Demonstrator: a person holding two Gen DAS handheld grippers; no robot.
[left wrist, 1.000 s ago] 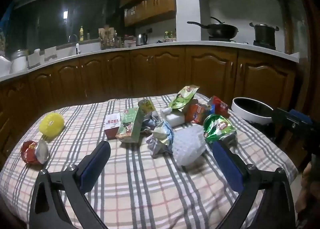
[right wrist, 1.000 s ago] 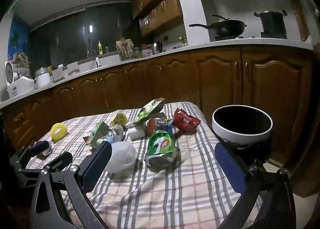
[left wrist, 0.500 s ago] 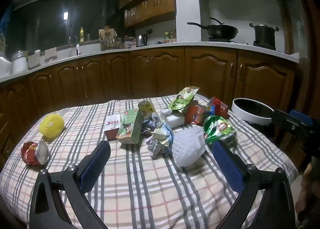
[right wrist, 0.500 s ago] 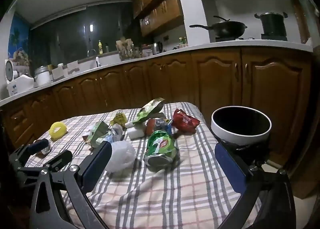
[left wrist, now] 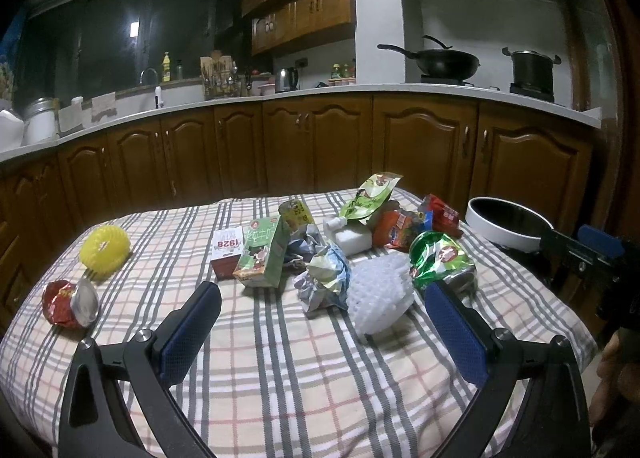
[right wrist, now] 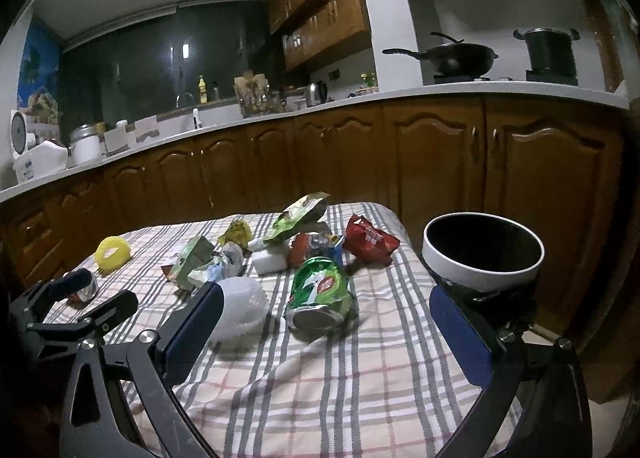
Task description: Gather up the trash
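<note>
Trash lies on a checked tablecloth: a white foam net, a crushed green can, a crumpled wrapper, a green carton, a red-white box, a red packet, a yellow foam ring and a red cup. My left gripper is open and empty, short of the pile. My right gripper is open and empty, with the green can and the foam net just ahead. A white-rimmed bin stands off the table's right edge.
Brown kitchen cabinets with a white counter run behind the table. A wok and a pot sit on the stove at the right. The other gripper shows at the left of the right wrist view.
Both views have shifted only slightly; the trash sits a touch lower in the right wrist view. Both grippers stay open and nothing on the table has moved.
</note>
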